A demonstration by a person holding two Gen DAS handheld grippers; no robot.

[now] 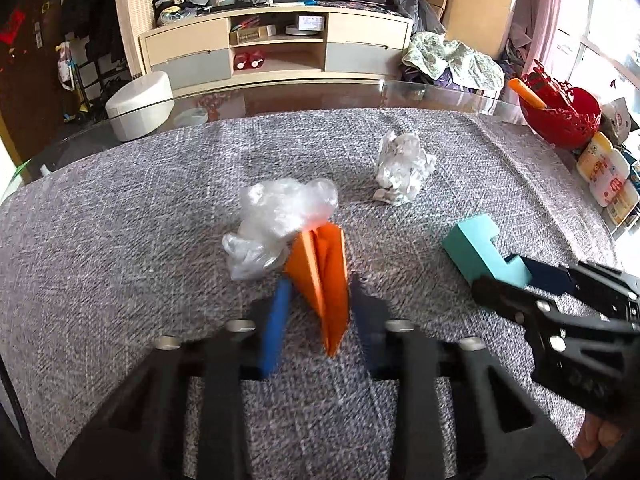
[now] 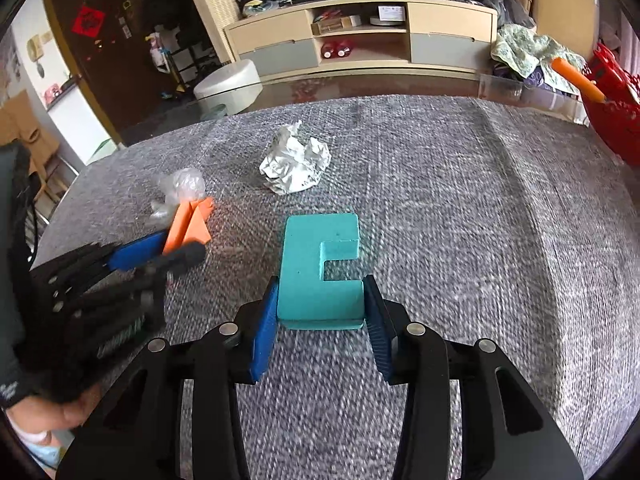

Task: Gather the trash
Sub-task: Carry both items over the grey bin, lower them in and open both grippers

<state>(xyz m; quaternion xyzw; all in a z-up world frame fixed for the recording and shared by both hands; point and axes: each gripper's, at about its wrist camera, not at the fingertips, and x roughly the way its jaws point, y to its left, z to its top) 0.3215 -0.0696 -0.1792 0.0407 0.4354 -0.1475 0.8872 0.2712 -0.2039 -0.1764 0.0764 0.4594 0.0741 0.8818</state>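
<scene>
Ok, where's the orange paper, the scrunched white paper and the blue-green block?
orange folded paper (image 1: 326,276): left wrist view, middle of its right flap.
crumpled white paper (image 2: 296,166): right wrist view, centre of the wad.
teal block (image 2: 304,268): right wrist view, its top face.

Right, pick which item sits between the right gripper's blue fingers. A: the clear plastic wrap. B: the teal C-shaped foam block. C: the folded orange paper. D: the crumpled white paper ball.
B: the right wrist view shows the teal C-shaped foam block flanked by the right gripper's blue finger pads.
</scene>
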